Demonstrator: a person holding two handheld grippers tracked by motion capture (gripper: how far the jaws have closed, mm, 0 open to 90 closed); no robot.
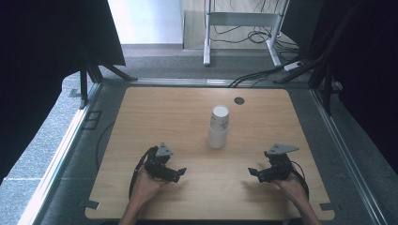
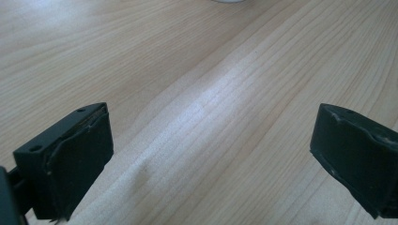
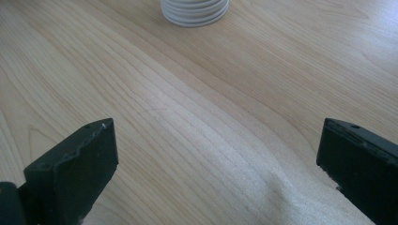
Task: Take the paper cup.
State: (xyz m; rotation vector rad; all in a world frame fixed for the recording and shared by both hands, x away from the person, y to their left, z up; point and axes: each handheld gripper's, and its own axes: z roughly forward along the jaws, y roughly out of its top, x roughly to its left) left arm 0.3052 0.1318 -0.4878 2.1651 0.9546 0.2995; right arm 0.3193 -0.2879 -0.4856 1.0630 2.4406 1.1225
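Note:
A stack of white paper cups [image 1: 218, 127] stands upside down near the middle of the wooden table [image 1: 155, 108]; the rims at its foot [image 3: 195, 10] show at the top of the right gripper view. My left gripper [image 1: 180, 173] rests low on the table at the front left, open, with nothing between its jaws [image 2: 209, 154]. At the front right my right gripper [image 1: 253, 173] is open too, its jaws wide apart over bare wood [image 3: 216, 164]. Both point inward, toward each other, some way short of the cups.
A dark round hole [image 1: 239, 100] sits in the table near its far edge. Black curtains hang to the left and right. Beyond the table stand a white desk frame [image 1: 241, 28] and loose cables [image 1: 263, 72] on the floor.

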